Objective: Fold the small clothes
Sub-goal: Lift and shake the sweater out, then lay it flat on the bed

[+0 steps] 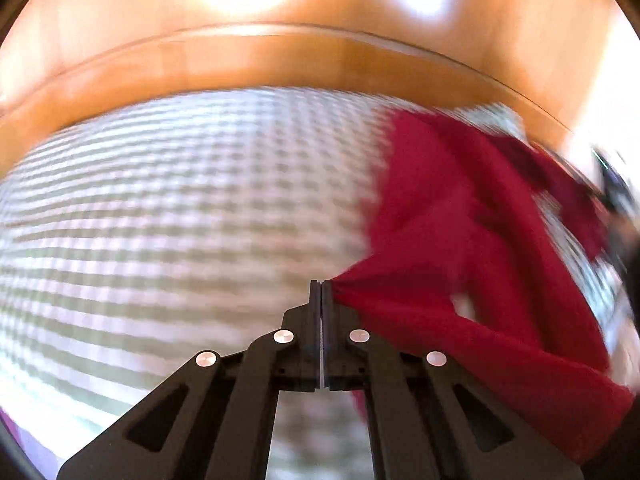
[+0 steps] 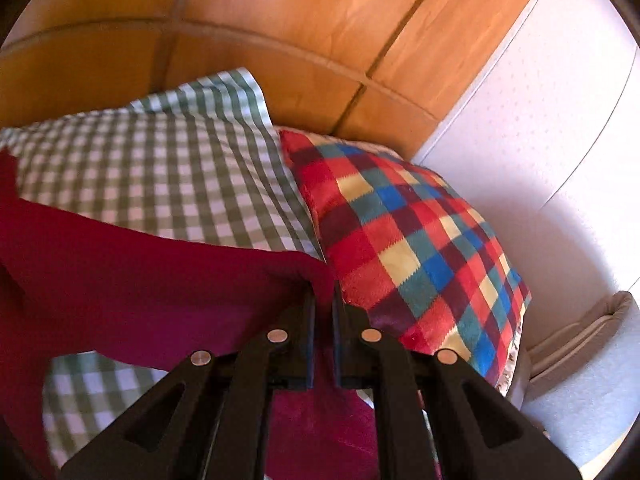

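A dark red garment [image 1: 448, 216] hangs stretched between my two grippers above a green-and-white checked bed cover [image 1: 192, 216]. My left gripper [image 1: 321, 286] is shut on one corner of the garment, which pulls away to the right; this view is blurred by motion. My right gripper [image 2: 324, 294] is shut on another edge of the red garment [image 2: 132, 276], which spreads to the left and hangs below the fingers. The right gripper shows dimly at the far right of the left wrist view [image 1: 616, 196].
A wooden headboard [image 1: 280, 60] and wooden panels [image 2: 304, 20] stand behind the bed. A multicoloured checked cushion [image 2: 416, 248] lies right of the right gripper on the checked cover [image 2: 160, 168]. A pale wall [image 2: 540, 140] is at the right.
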The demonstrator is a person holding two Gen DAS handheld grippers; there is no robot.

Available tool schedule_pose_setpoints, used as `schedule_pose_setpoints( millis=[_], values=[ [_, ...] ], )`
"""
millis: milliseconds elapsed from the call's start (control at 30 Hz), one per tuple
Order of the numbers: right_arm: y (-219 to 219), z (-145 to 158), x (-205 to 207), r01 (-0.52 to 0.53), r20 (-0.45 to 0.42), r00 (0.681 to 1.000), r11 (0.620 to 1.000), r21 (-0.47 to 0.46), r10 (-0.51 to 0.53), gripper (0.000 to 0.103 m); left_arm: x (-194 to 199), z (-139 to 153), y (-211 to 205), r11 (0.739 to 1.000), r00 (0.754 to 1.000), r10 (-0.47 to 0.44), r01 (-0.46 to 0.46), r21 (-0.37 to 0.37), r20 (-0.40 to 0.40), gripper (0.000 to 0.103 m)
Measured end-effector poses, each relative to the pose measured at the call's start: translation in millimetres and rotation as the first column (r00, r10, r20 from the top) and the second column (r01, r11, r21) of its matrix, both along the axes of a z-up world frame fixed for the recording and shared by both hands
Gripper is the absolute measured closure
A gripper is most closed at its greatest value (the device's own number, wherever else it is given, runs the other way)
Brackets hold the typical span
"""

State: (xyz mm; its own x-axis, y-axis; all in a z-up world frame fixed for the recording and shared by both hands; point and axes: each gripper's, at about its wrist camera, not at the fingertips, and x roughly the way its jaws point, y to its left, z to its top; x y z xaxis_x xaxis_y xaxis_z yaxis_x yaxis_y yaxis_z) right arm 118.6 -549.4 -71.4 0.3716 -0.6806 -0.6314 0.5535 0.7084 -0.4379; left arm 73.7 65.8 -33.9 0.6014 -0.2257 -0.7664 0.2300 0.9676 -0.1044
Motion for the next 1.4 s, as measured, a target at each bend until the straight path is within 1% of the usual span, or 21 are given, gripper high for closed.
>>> schedule_pose_setpoints(
  millis=[100,200,233,267,333,400,467,500,533,600,633,667,767,800,900,933,967,1000,1033,1233,1400],
  values=[
    [-4.6,-4.8,5.1,0.014,-0.02,1.0,1.0,-0.012,-0.014,0.097,39.9,14.7,57.3,0.975,0.977,0.209,-0.212,0.072,0.051,0.103],
    [-3.0,-6.1,7.9,0.012,-0.031,0.999,1.0,-0.021,-0.012,0.093,72.1,23.0,95.9,0.916,0.92,0.387,-0.391,0.087,0.06,0.103],
    [-1.4,-4.3,5.1,0.006,-0.024,1.0,1.0,-0.022,-0.007,0.083,78.9,25.8,104.0,0.885,0.892,0.448,-0.453,0.105,0.066,0.103],
    [-1.1,-2.5,4.7,0.003,-0.012,1.0,1.0,-0.011,-0.003,0.066,80.1,27.8,108.2,0.875,0.88,0.472,-0.475,0.093,0.061,0.103],
    [7.5,6.4,-4.7,-0.015,0.021,1.0,1.0,-0.001,0.015,0.043,75.2,30.9,108.7,0.886,0.886,0.462,-0.463,0.008,0.039,0.096],
    [22.9,13.8,-21.0,-0.064,0.048,0.997,0.998,0.028,0.062,0.039,63.0,30.1,93.9,0.903,0.902,0.429,-0.428,-0.031,0.044,0.065],
    [40.0,17.1,-41.6,-0.144,0.09,0.987,0.978,0.15,0.131,0.037,43.4,24.1,58.7,0.951,0.959,0.283,-0.276,-0.136,0.03,0.059],
    [47.6,16.6,-51.0,-0.19,0.114,0.979,0.952,0.239,0.167,0.037,36.7,18.0,43.5,0.964,0.978,0.208,-0.203,-0.172,0.009,0.059],
    [56.8,13.5,-62.0,-0.249,0.145,0.967,0.897,0.366,0.209,0.037,29.5,9.3,28.3,0.969,0.992,0.121,-0.122,-0.213,-0.018,0.059],
    [75.5,1.6,-80.3,-0.329,0.198,0.944,0.75,0.573,0.262,0.037,10.5,-14.2,-15.4,0.943,0.992,-0.082,0.046,-0.329,-0.095,0.059],
    [82.2,-3.6,-86.2,-0.344,0.214,0.939,0.7,0.625,0.271,0.037,1.6,-24.5,-34.5,0.925,0.98,-0.155,0.099,-0.368,-0.126,0.059],
    [93.6,-13.2,-95.0,-0.362,0.234,0.931,0.616,0.7,0.282,0.037,-9.2,-37.7,-59.6,0.896,0.956,-0.245,0.159,-0.415,-0.163,0.059],
    [116.9,-32.9,-110.7,-0.379,0.27,0.919,0.45,0.809,0.288,0.039,-30.2,-61.0,-105.8,0.834,0.895,-0.394,0.254,-0.49,-0.207,0.059],
    [122.2,-37.9,-114.2,-0.378,0.274,0.918,0.423,0.823,0.286,0.04,-35.9,-65.3,-118.1,0.818,0.878,-0.426,0.27,-0.508,-0.218,0.059],
    [131.9,-50.6,-117.7,-0.36,0.255,0.924,0.423,0.832,0.285,0.056,-41.0,-72.6,-143.9,0.805,0.858,-0.461,0.297,-0.514,-0.226,0.056],
    [132.4,-53.0,-117.5,-0.353,0.251,0.927,0.427,0.832,0.278,0.068,-39.4,-73.2,-148.8,0.803,0.858,-0.464,0.303,-0.513,-0.221,0.056],
    [133.5,-53.4,-117.8,-0.358,0.256,0.926,0.433,0.827,0.278,0.082,-38.2,-73.8,-153.0,0.801,0.856,-0.468,0.305,-0.515,-0.22,0.066],
    [135.2,-52.8,-118.7,-0.366,0.262,0.923,0.436,0.822,0.282,0.086,-37.8,-70.8,-155.0,0.799,0.855,-0.471,0.309,-0.517,-0.217,0.089],
    [136.4,-52.3,-118.1,-0.37,0.265,0.922,0.441,0.818,0.281,0.09,-37.9,-69.1,-156.1,0.797,0.855,-0.475,0.317,-0.514,-0.209,0.092],
    [142.4,-20.7,-124.9,-0.448,0.312,0.89,0.515,0.731,0.332,0.094,-33.3,-35.3,-108.7,0.807,0.889,-0.442,0.336,-0.485,-0.119,0.095],
    [126.6,-14.0,-143.9,-0.429,0.246,0.899,0.624,0.653,0.361,0.094,-53.3,-14.9,-49.3,0.857,0.923,-0.367,0.289,-0.428,-0.113,0.095]
  ],
)
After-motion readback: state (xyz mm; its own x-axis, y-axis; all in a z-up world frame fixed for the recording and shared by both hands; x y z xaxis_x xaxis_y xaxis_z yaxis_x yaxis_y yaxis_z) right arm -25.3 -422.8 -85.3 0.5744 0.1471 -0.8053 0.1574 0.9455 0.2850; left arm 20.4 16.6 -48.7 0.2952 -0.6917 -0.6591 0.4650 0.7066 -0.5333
